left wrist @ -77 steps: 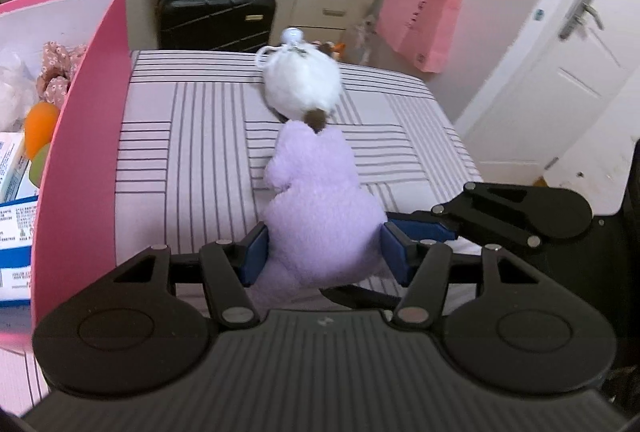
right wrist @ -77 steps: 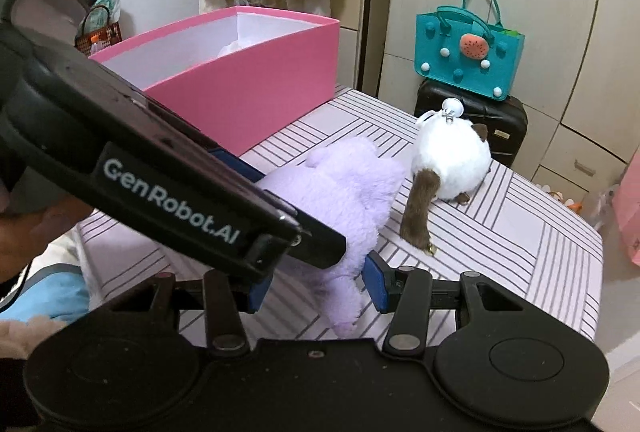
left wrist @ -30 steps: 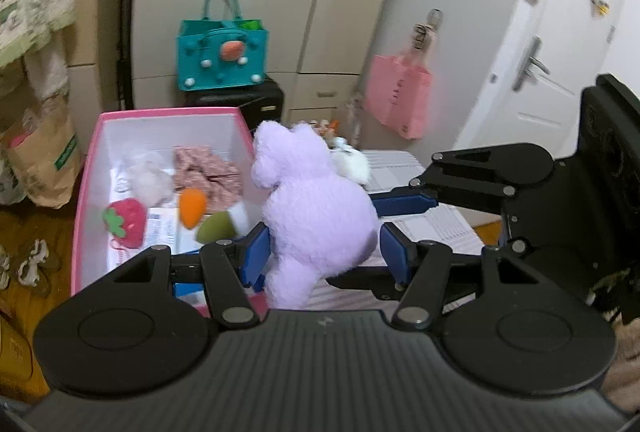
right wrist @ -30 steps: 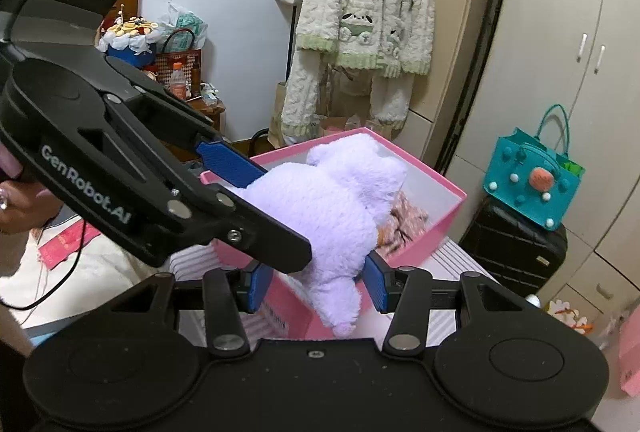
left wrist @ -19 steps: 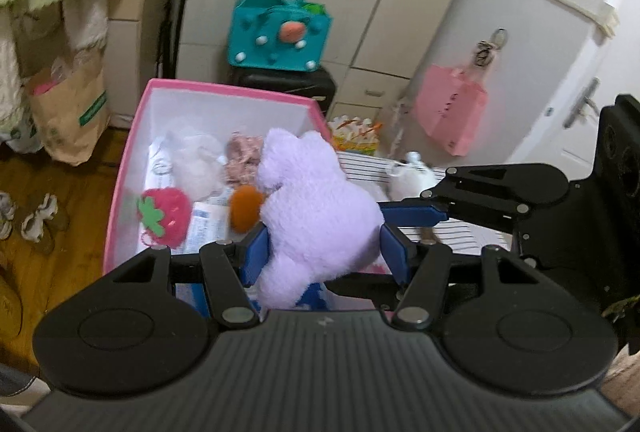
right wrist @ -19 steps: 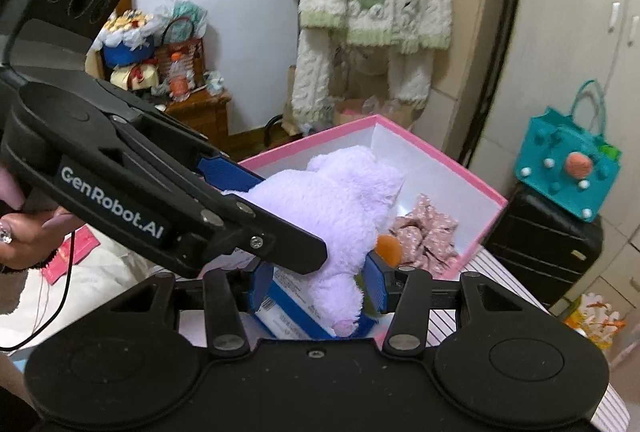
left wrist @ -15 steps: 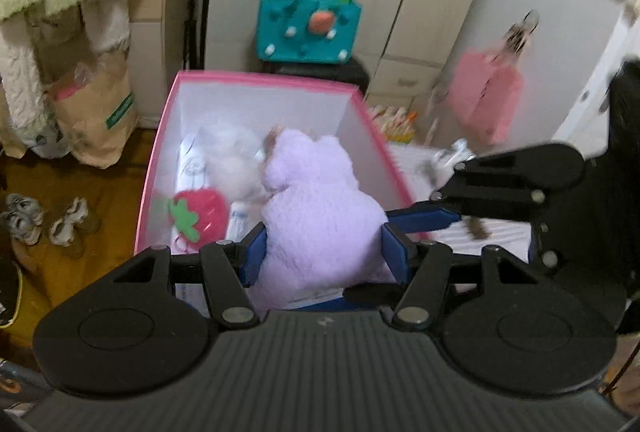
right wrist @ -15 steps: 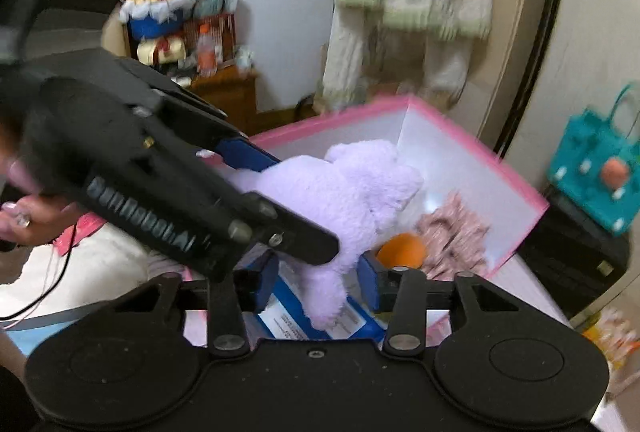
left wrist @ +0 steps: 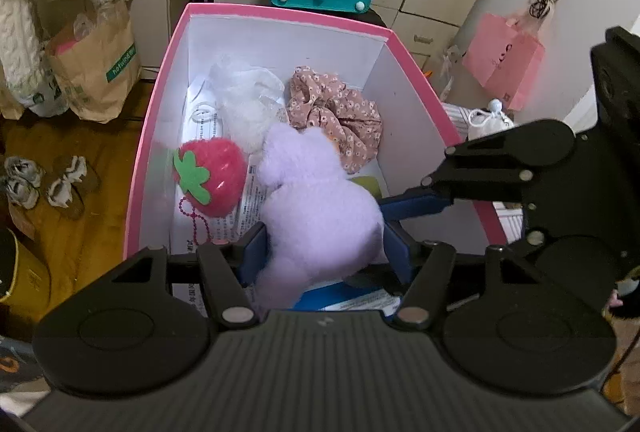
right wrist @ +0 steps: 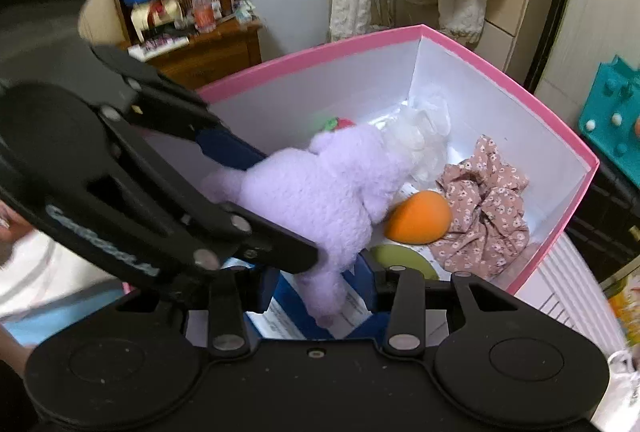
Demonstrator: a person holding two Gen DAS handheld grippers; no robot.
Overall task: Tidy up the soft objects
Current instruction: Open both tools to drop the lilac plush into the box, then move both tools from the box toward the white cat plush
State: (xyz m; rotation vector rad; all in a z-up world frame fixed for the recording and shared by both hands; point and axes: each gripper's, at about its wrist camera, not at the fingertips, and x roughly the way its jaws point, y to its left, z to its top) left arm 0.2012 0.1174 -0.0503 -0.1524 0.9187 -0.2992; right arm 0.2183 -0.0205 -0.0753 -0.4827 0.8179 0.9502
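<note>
Your pink storage box [left wrist: 158, 99] fills both views, white walls rising on all sides. Inside its rim you hold the lilac plush toy [left wrist: 316, 207]: the left gripper [left wrist: 326, 252] pinches its body, the right gripper [right wrist: 320, 290] clamps a lower limb. The floral fabric bundle [left wrist: 340, 115] lies against the far right wall, the white fluffy item [left wrist: 244, 103] at the far end. The strawberry plush [left wrist: 210, 175] sits beside the left wall, the orange ball [right wrist: 418, 216] just beside the bundle.

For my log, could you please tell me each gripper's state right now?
Left gripper: closed on the purple plush toy.
Right gripper: closed on the same toy.
</note>
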